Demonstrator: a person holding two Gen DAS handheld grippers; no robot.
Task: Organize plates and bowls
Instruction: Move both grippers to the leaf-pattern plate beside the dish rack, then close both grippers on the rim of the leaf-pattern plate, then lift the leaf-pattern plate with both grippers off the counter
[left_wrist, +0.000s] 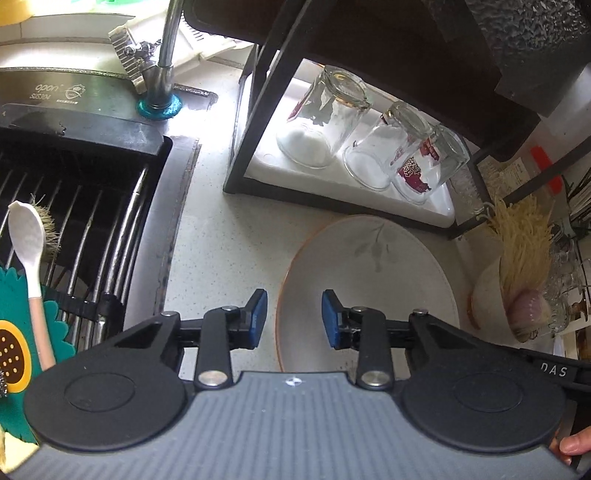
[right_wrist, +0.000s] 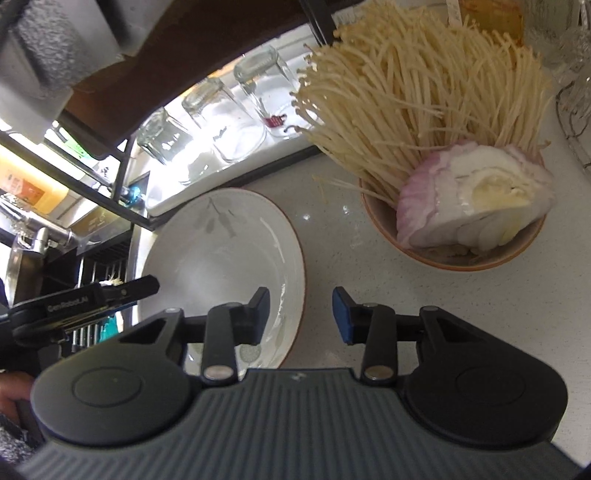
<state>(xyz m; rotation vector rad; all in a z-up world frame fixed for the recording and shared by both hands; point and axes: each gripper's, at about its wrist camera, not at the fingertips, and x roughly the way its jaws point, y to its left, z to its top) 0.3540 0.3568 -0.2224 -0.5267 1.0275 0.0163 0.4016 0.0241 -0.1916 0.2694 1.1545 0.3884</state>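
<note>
Your left gripper (left_wrist: 294, 317) straddles the near-left rim of the white plate (left_wrist: 369, 280), jaws partly spread, one blue pad outside the rim, the other over the plate's face, neither visibly pressing. Your right gripper (right_wrist: 301, 314) stands the same way at the plate's right rim (right_wrist: 221, 258): jaws apart, the left pad over the plate's inside, the right pad over bare counter (right_wrist: 369, 258). So the plate lies flat on the counter, bracketed at two edges, not yet pinched.

The rim is glossy and thin; if you close with the pads only at its lip, I judge it may squirt out or tip as one side lifts first. Uneven lifting between your two hands could twist it free.

Just beyond on the right, the bowl (right_wrist: 454, 254) holds enoki mushrooms (right_wrist: 424, 103) and a cut onion (right_wrist: 476, 199); swinging the plate that way could knock it. Farther back, upturned glasses (left_wrist: 373, 136) stand under the black rack (left_wrist: 251, 110), close to the plate's far edge; pushing forward risks striking them.
</note>
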